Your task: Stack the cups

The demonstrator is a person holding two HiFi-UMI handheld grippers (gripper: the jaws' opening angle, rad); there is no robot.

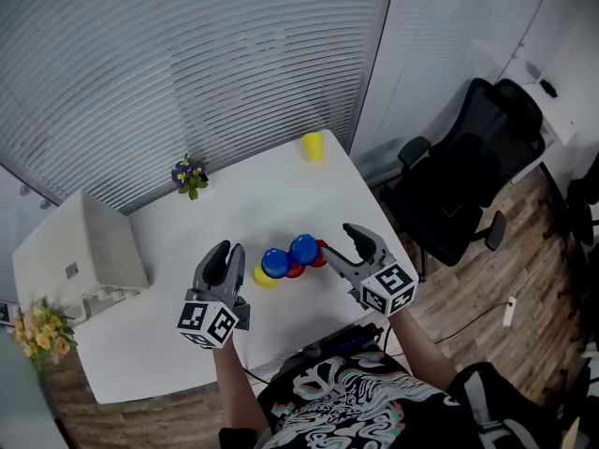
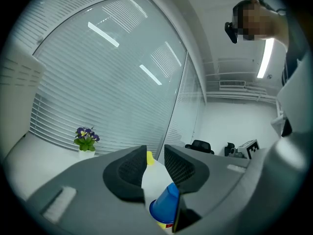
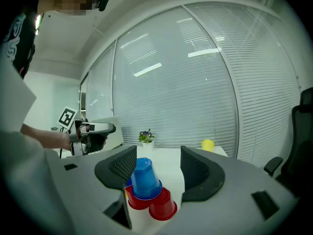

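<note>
In the head view, a cluster of cups [image 1: 289, 261], blue tops over red and yellow, sits near the front of the white table [image 1: 187, 344], between the two grippers. The left gripper [image 1: 226, 253] hangs just left of it and the right gripper [image 1: 343, 244] just right of it. A lone yellow cup [image 1: 312, 146] stands at the far edge, well apart, and a plant [image 1: 190, 176] stands at the back left. In the left gripper view, the left gripper [image 2: 155, 153] has its jaws a narrow gap apart with nothing clamped. A blue cup [image 2: 165, 207] shows low in that gap and lies below the pads, not between them; the yellow cup [image 2: 150, 157] is far beyond. In the right gripper view, the right gripper [image 3: 159, 155] is released, its jaws wide. An upturned blue cup [image 3: 145, 179] sits on red cups [image 3: 163, 207] in front of them, close to the left jaw, with no pad pressing on it.
</note>
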